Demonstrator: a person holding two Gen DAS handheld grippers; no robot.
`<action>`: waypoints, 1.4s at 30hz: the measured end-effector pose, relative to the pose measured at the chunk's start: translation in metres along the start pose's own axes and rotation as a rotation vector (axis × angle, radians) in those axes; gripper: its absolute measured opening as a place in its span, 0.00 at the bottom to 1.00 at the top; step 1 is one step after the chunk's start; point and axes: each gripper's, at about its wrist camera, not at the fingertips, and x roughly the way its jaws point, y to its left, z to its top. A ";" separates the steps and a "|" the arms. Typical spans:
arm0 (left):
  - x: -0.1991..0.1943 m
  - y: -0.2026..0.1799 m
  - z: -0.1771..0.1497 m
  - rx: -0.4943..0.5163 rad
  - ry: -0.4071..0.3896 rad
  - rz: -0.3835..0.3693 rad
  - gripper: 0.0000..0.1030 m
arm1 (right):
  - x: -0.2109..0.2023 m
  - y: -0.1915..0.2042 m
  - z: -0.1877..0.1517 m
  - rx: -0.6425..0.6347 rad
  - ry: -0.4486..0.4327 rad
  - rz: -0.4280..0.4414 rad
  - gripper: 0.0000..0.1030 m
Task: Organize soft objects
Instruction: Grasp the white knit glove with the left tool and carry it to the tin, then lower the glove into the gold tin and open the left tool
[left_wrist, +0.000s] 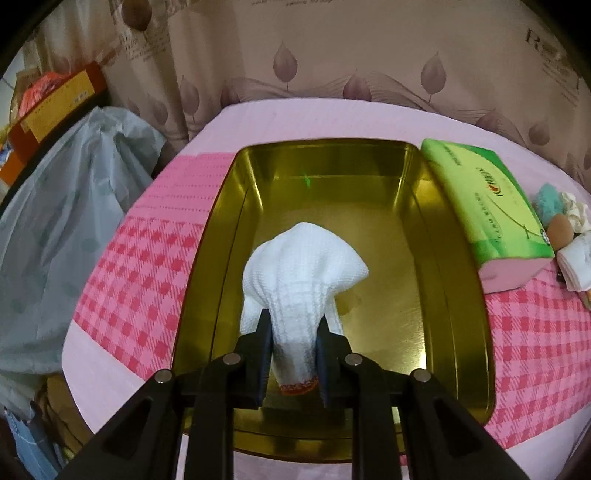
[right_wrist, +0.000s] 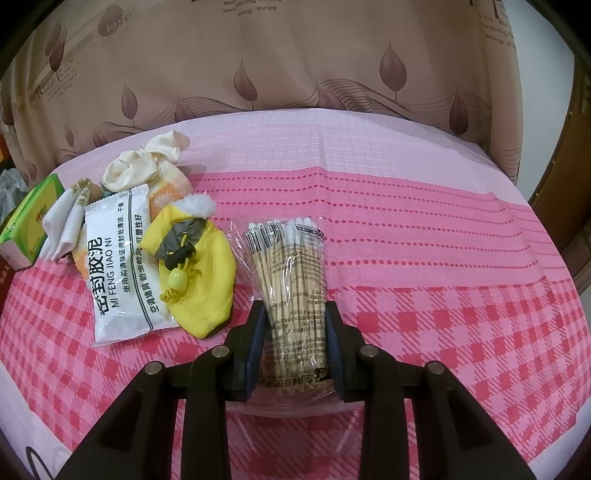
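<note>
**Barely started: first soft item over the tin, most still waiting**

So far the gold tin (left_wrist: 458, 295) that fills the centre of my left wrist view has nothing lying on its bare floor. My left gripper (left_wrist: 293, 325), at the bottom centre, is clamped on a white knitted cloth (left_wrist: 303, 258) that bulges out above the jaws, over the middle of the tin. I cannot tell whether it touches the floor.

My right gripper (right_wrist: 295, 328), low in the centre of the right wrist view, is closed on a clear bag of cotton swabs (right_wrist: 291, 266) lying on the pink checked tablecloth (right_wrist: 461, 314).

I judge nearly everything is left. In the left half of that view sit a yellow pouch (right_wrist: 207, 273), a white sachet (right_wrist: 122, 266), a cream fabric bundle (right_wrist: 144, 166) and a folded white cloth (right_wrist: 61, 225). A green tissue pack (left_wrist: 491, 206) lies just beside the tin's right rim.
</note>
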 end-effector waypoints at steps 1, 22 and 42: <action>0.003 0.003 0.000 -0.009 0.011 -0.005 0.20 | 0.000 0.000 0.000 0.000 0.000 -0.001 0.28; -0.015 0.009 0.001 -0.053 -0.037 -0.021 0.43 | 0.000 0.002 0.000 0.001 0.000 -0.007 0.28; -0.073 0.031 -0.015 -0.127 -0.198 0.014 0.47 | -0.058 -0.017 -0.010 0.108 -0.049 -0.129 0.21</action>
